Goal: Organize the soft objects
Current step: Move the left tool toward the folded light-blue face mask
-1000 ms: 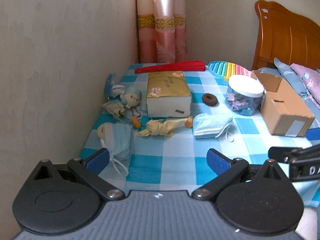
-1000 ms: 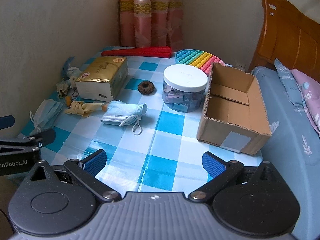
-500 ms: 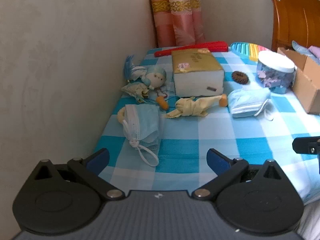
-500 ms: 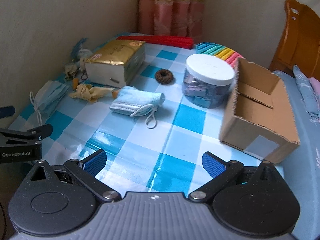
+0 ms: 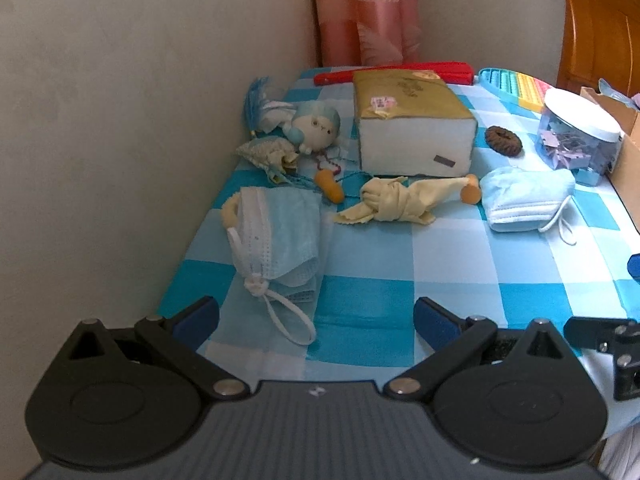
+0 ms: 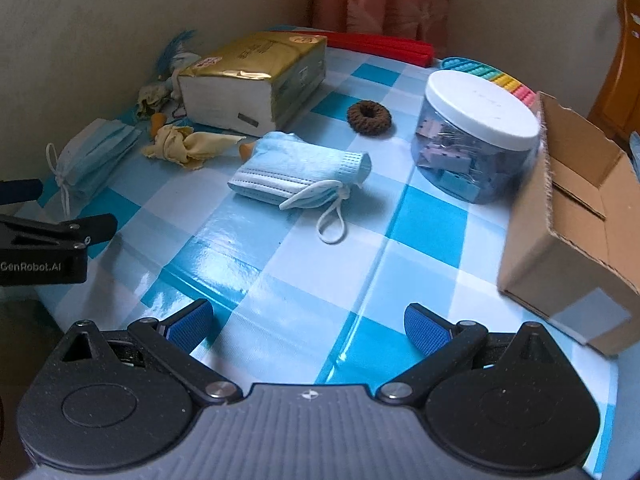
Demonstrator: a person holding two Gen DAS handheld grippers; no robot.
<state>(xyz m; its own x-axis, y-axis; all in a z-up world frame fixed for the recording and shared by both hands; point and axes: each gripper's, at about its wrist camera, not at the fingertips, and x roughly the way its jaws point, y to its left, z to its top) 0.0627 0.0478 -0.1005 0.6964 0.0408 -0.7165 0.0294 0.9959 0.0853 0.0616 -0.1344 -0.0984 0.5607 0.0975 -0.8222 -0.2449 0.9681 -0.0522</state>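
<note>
1. Where the blue-and-white checked tablecloth [image 5: 452,248] meets the beige wall, the left gripper [image 5: 316,318] hangs over the near edge, jaws spread wide, nothing between its blue pads.
2. Right gripper [image 6: 308,322]: jaws likewise wide apart and empty, low over the cloth.
3. Pale blue pleated face mask bundle with white knotted ear loops [image 5: 280,240]: at 12 o'clock from the left gripper, near; its loop trails toward the fingers without touching them.
4. Second pale blue folded face mask bundle [image 6: 300,174]: at 12 o'clock from the right gripper, mid-table, loops pointing toward the camera.
5. Knotted pale yellow cloth with orange knob ends [image 5: 396,200]: between the two mask bundles, just in front of the tissue pack.
6. Gold-wrapped white soft tissue pack [image 5: 412,120]: at 1 o'clock in the left view.
7. Small blue-haired plush doll [image 5: 316,126]: at 11 o'clock of the tissue pack, beside the wall.
8. Brown knitted hair scrunchie [image 6: 369,117]: between tissue pack and jar.
9. Clear plastic jar with white lid, filled with binder clips [image 6: 476,136]: at 1 o'clock in the right view.
10. Open brown cardboard box [image 6: 576,216]: at 2 o'clock, just beside the jar.
11. Red folded fan [image 6: 380,46]: along the far edge.
</note>
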